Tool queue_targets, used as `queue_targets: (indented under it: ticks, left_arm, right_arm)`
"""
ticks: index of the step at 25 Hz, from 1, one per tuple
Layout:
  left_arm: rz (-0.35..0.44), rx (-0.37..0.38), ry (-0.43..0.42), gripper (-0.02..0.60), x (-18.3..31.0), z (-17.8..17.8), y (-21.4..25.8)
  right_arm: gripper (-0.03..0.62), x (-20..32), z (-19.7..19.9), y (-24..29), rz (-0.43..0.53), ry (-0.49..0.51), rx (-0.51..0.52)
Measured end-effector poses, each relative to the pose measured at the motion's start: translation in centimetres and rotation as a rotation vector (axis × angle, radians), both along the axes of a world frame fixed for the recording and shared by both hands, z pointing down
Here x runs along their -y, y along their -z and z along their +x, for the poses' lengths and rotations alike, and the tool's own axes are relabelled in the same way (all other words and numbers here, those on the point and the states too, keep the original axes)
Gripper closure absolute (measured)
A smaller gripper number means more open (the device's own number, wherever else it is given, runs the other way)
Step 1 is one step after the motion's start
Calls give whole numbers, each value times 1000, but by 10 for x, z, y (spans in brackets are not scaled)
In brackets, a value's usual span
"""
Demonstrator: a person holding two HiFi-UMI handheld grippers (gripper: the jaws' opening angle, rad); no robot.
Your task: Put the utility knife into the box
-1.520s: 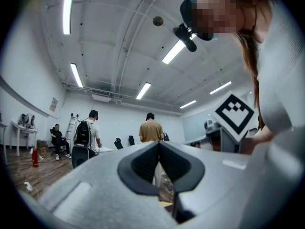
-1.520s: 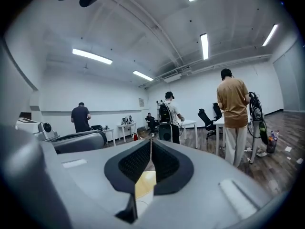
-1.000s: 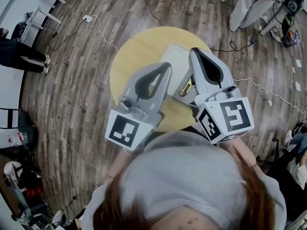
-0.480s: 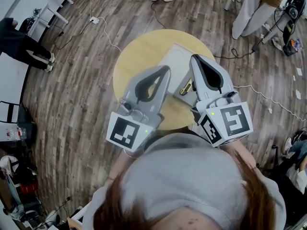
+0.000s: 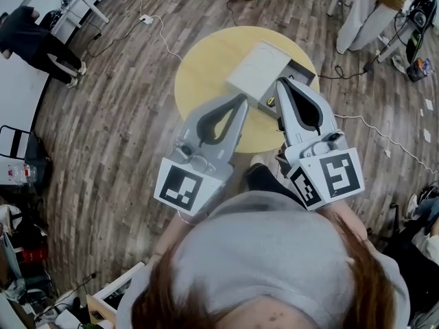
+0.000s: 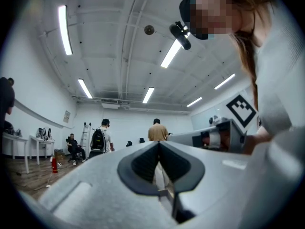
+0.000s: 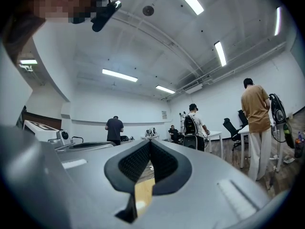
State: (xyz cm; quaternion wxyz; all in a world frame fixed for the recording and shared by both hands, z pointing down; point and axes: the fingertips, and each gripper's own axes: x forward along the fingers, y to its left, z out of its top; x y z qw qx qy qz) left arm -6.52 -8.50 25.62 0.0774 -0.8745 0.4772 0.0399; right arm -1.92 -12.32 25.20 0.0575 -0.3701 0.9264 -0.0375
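My left hand-held gripper (image 5: 241, 99) and right hand-held gripper (image 5: 282, 83) are both pressed together, empty, near the box (image 5: 259, 66), the utility knife (image 5: 270, 102) lies on the counter (image 5: 206, 77) just beside the box, and if I come down unopened I could knock it away.

support: round yellow table (image 5: 199, 81) | on it: white box (image 5: 260, 70); utility knife (image 5: 270, 102) just beside box

Pale box (image 5: 260, 70) on table (image 5: 206, 81); yellow utility knife (image 5: 271, 102) just beside.
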Motion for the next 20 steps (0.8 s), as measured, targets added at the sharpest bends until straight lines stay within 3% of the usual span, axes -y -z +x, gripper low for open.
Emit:
queue_targets:
  ticks: [11,20]
  left_arm:
    - [-1,6,-5,578,-146,-6,4]
    - [17,2,-19,578,-200,9,11]
  right_arm:
    - [591,-139,25,-5,-28,-95,19]
    - [591,-193,64,10,-17,-165,72]
